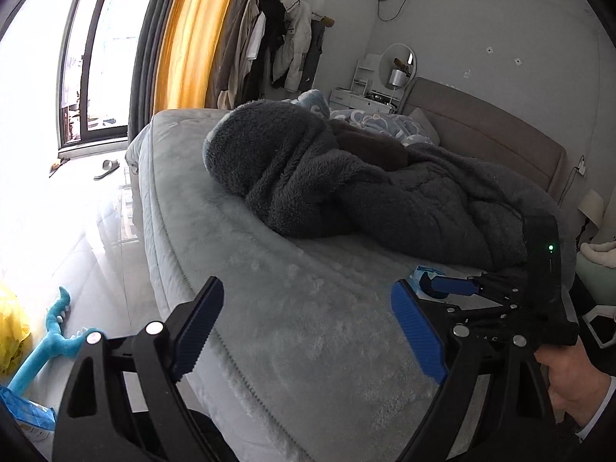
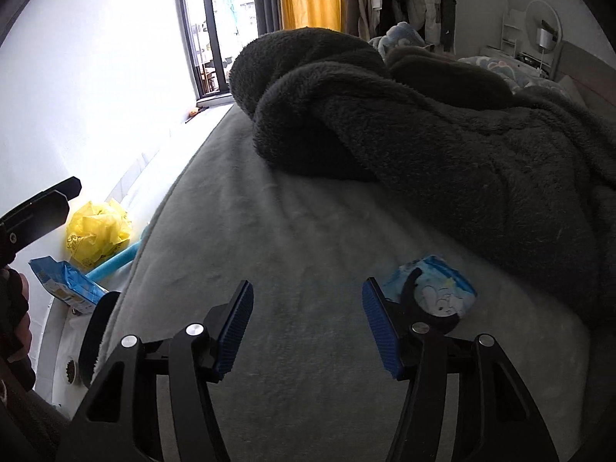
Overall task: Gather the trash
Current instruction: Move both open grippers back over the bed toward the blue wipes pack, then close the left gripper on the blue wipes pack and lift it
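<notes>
Bed [image 2: 292,231], grey cover; dark blanket [image 2: 442,146] heaped on it. Blue wrapper [image 2: 442,285] lies on the bed beside the blanket's edge, just past the right gripper [image 2: 308,327]; jaws apart, nothing between. Left gripper [image 1: 304,331] spread wide, empty, over the bed.

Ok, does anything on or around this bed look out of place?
Yes. A blue printed wrapper lies on the grey bedspread, beside the bunched dark blanket. On the floor sit a crumpled yellow bag and a blue packet.
</notes>
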Motion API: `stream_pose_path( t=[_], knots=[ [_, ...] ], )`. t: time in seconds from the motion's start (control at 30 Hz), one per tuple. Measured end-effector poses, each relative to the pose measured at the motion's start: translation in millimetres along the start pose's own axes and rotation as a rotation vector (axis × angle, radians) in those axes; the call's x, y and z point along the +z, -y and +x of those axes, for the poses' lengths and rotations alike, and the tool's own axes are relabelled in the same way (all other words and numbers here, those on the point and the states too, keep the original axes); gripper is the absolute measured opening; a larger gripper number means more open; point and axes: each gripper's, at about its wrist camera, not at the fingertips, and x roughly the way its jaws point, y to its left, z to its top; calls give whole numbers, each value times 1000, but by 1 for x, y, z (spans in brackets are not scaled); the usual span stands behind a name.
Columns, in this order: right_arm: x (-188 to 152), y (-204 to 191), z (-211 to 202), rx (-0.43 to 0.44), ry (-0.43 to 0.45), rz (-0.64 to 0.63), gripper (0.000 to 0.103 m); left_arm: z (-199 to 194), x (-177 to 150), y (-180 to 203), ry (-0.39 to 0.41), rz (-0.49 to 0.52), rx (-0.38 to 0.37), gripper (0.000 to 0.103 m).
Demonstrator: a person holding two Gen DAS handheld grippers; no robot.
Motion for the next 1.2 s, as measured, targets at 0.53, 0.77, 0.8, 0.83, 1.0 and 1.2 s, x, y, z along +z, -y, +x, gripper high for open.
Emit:
stream_pose_path(
  t=[0.53,0.77,0.8,0.83,1.0,1.2],
  knots=[
    [1,59,10,-41,-37,6,37,66,5,39,-80,50,-64,90],
    [-1,65,18,-21,-79,-33,36,92,9,57,-104,62,-84,90],
    [-1,66,21,-22,-89,-42,36,95,9,59,-107,63,-86,90],
    [-2,67,23,-25,-98,-51,36,98,10,61,-110,65,-89,90],
    [-2,73,23,-2,-102,-59,28,114,13,72,-118,55,-105,90],
    [-3,79,19,35,-98,-71,10,130,13,82,-138,50,-124,90]
  ],
)
